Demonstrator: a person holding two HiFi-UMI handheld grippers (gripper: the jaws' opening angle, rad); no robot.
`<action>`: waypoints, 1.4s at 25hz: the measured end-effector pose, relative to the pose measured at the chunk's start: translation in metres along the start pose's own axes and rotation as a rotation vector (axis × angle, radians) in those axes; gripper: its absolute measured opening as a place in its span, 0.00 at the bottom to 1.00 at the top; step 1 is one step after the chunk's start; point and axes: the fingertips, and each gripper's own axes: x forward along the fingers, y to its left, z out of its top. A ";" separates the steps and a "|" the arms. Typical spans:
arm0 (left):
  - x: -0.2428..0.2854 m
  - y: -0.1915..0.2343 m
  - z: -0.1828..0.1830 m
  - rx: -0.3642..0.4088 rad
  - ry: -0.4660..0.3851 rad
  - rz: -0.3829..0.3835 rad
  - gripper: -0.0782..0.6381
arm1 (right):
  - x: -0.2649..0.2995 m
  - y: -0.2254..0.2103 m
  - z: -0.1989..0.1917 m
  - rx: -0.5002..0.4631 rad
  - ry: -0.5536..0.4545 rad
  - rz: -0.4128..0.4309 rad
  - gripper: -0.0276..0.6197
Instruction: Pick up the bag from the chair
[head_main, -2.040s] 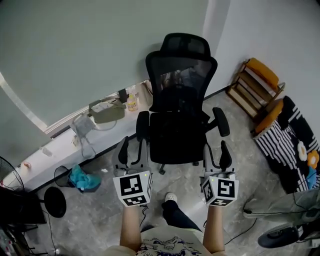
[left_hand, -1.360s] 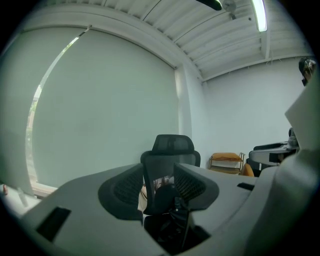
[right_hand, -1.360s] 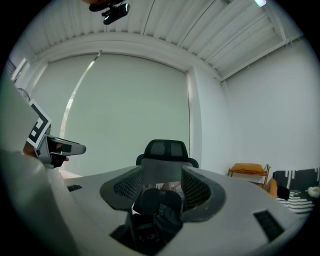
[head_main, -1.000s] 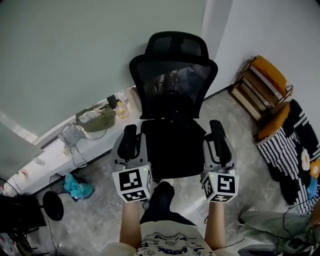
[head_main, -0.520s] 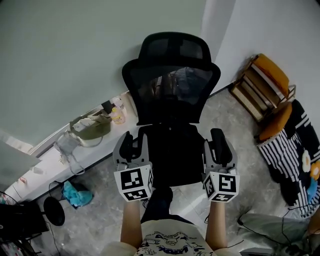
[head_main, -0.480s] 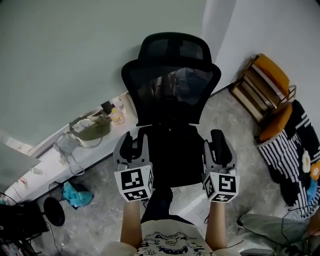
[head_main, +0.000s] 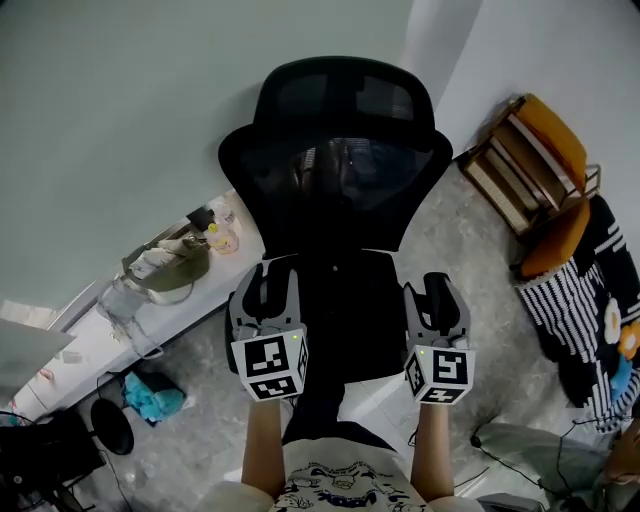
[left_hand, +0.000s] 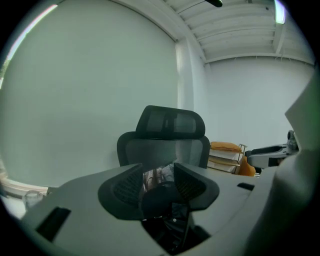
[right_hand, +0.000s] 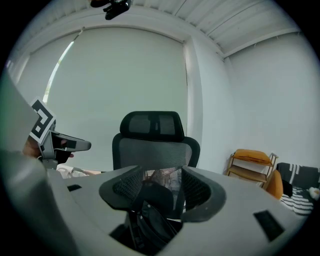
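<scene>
The left claw (head_main: 268, 278) and right claw (head_main: 437, 288) gape empty, the black bag (right_hand: 150, 212) on the chair (head_main: 340, 150) ahead.

Black chair (head_main: 335, 100) (mesh-backed), bag (right_hand: 151, 226) on seat

Bag (right_hand: 150, 220) seemingly on chair (head_main: 335, 150), shelf (head_main: 530, 160) at right.

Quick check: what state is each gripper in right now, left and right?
Left gripper: open, jaws apart, gripping nothing.
Right gripper: open, jaws apart, gripping nothing.
</scene>
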 end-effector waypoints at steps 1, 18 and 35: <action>0.008 0.000 -0.003 0.000 0.010 -0.002 0.37 | 0.007 -0.002 -0.004 0.003 0.010 0.003 0.44; 0.103 0.004 -0.097 0.013 0.190 -0.038 0.38 | 0.090 -0.019 -0.114 -0.049 0.255 0.044 0.44; 0.172 -0.034 -0.204 0.024 0.336 -0.144 0.40 | 0.128 -0.047 -0.228 -0.072 0.446 0.118 0.44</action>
